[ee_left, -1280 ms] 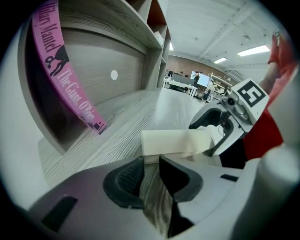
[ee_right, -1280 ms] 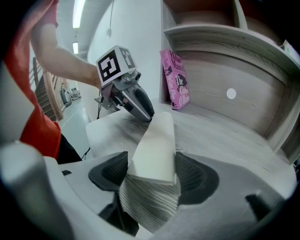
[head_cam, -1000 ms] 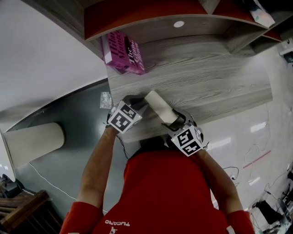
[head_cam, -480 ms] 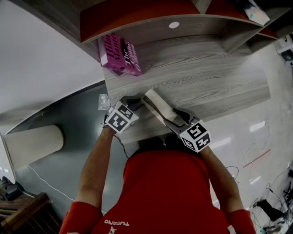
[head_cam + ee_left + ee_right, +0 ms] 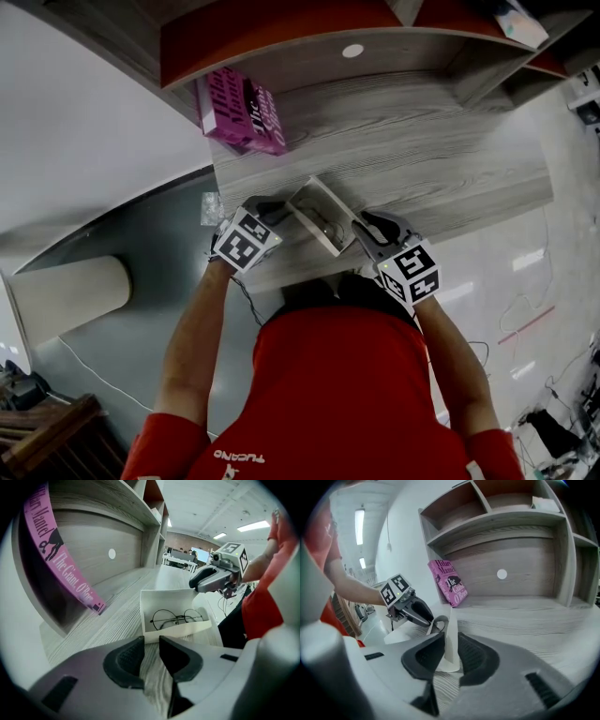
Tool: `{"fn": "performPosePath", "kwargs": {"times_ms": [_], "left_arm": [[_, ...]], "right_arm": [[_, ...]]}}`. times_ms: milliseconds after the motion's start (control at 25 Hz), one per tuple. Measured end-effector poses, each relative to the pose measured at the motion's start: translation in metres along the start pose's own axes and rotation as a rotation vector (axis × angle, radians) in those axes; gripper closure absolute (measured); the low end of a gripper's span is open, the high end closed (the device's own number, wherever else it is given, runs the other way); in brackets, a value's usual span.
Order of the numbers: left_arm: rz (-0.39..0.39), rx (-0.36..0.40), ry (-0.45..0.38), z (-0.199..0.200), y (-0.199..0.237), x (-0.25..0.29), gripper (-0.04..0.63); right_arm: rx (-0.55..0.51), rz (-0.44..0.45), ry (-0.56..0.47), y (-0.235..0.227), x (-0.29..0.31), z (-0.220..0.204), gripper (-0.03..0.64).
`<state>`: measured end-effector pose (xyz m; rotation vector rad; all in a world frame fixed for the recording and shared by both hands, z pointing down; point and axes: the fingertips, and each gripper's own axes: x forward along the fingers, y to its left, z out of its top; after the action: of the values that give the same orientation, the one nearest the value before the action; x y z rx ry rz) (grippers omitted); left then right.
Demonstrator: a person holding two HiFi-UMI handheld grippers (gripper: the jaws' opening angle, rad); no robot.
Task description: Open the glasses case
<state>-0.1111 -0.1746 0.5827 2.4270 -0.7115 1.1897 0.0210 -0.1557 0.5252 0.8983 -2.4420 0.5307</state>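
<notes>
The white glasses case [image 5: 317, 214] lies open on the grey wood desk [image 5: 422, 159], and thin wire glasses [image 5: 176, 617] rest in its tray [image 5: 174, 632]. My left gripper [image 5: 279, 212] is at the tray's left end; in the left gripper view its jaws [image 5: 151, 641] pinch the near wall. My right gripper [image 5: 362, 225] is at the other end. Its jaws [image 5: 451, 641] are closing, with the upright white lid [image 5: 452, 618] between the pads. Each gripper also shows in the other's view: the right gripper [image 5: 206, 581] and the left gripper [image 5: 423, 615].
A pink book [image 5: 242, 108] leans against the shelf wall at the back left of the desk. Red-backed shelves [image 5: 281, 33] rise behind it. The desk's front edge [image 5: 281, 272] runs just under both grippers. A beige cylinder [image 5: 70, 291] stands on the floor at the left.
The case was closed and now stands open, with the glasses showing. My right gripper moved right and up with the lid and its jaws narrowed. The left gripper stayed put.
</notes>
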Motion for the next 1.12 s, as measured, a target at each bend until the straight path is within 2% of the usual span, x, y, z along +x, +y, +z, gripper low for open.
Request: {"fn": "performPosePath", "kwargs": {"times_ms": [200, 520, 840, 1120], "left_arm": [[0.002, -0.001, 0.011, 0.0, -0.002, -0.001, 0.503], [0.03, -0.01, 0.02, 0.001, -0.001, 0.001, 0.503], [0.058, -0.019, -0.006, 0.004, 0.002, 0.001, 0.503], [0.063, -0.036, -0.017, 0.007, 0.0, -0.007, 0.503]], "right_arm": [[-0.035, -0.085, 0.013, -0.015, 0.001, -0.005, 0.603], [-0.024, -0.122, 0.024, -0.036, 0.004, -0.01, 0.595], [-0.013, -0.103, 0.016, -0.033, 0.004, -0.007, 0.595], [-0.042, -0.064, -0.01, -0.02, -0.002, 0.005, 0.566]]}}
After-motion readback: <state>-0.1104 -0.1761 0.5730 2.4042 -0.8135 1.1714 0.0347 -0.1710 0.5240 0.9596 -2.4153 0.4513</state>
